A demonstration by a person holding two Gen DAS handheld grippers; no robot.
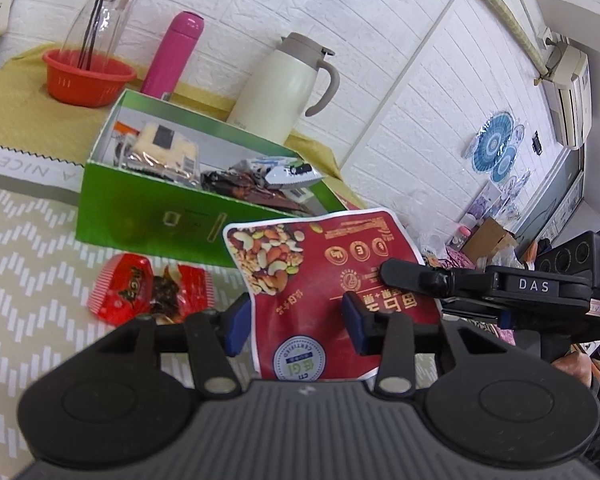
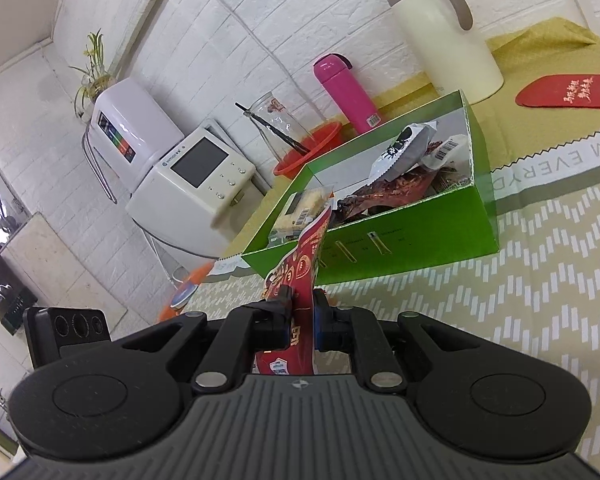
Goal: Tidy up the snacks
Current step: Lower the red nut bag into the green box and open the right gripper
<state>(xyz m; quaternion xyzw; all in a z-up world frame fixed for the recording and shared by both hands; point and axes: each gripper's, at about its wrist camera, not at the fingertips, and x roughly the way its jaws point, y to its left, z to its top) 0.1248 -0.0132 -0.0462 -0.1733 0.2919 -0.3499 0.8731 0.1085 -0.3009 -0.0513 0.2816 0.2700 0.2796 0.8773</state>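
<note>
A red nut pouch (image 1: pixel 320 252) hangs just in front of the green snack box (image 1: pixel 140 216). My right gripper (image 2: pixel 303 304) is shut on the pouch (image 2: pixel 308 248), seen edge-on, and reaches in from the right in the left wrist view (image 1: pixel 388 274). The pads of my left gripper (image 1: pixel 296 320) stand apart at the pouch's lower part: one by its left edge, the other over its face. Whether they press on it is unclear. Several wrapped snacks (image 1: pixel 160 148) lie in the box (image 2: pixel 420 232). A red candy wrapper (image 1: pixel 120 292) lies on the cloth by the box.
Behind the box stand a cream kettle (image 1: pixel 284 88), a pink bottle (image 1: pixel 172 52), and a red bowl (image 1: pixel 88 76) holding a glass carafe (image 1: pixel 100 12). A white appliance (image 2: pixel 196 176) sits off the table's left end. A red envelope (image 2: pixel 572 90) lies far right.
</note>
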